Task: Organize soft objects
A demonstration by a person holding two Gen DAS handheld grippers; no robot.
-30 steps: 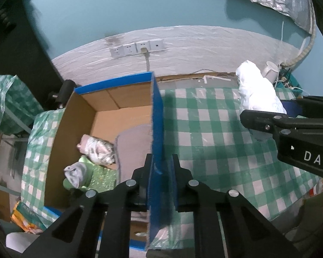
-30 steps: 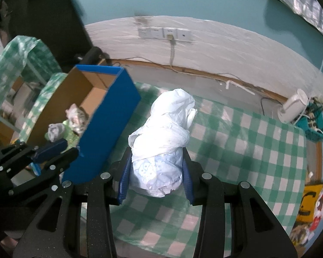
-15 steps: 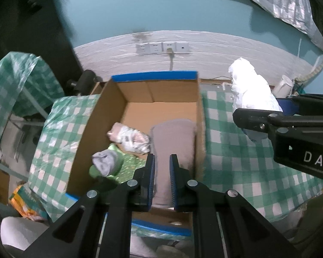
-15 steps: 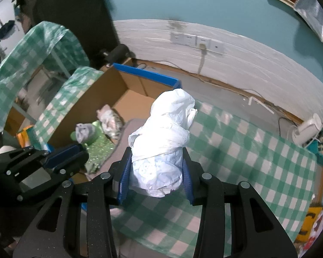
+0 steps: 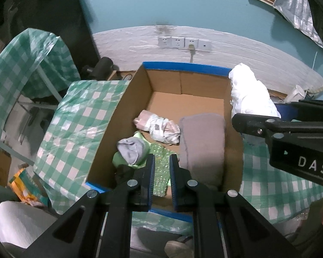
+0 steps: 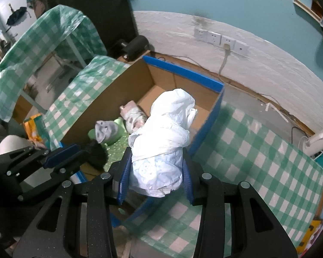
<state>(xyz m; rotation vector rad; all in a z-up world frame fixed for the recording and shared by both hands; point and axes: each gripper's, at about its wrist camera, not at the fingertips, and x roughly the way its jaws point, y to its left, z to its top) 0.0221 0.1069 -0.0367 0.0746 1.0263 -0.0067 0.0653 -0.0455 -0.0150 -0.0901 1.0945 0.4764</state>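
Observation:
My right gripper (image 6: 157, 178) is shut on a white crumpled soft bundle (image 6: 163, 142) and holds it above the right wall of the blue-edged cardboard box (image 6: 183, 73). The bundle also shows in the left wrist view (image 5: 249, 94). My left gripper (image 5: 162, 163) is nearly closed and empty, above the near end of the box (image 5: 183, 66). In the box lie a grey cushion (image 5: 202, 146), a pink-and-white bundle (image 5: 159, 126), a grey sock roll (image 5: 130, 150) and a green sparkly cloth (image 5: 161, 167).
The box stands on a table with a green checked cloth (image 6: 247, 150). A second covered table (image 5: 32, 60) stands to the left. Wall sockets (image 5: 183, 43) and a cable are behind. An orange packet (image 5: 25, 185) lies on the floor at left.
Both grippers have moved left. The left gripper has let go of the box's blue wall and is now over the box. The white bundle now hangs over the box's right wall.

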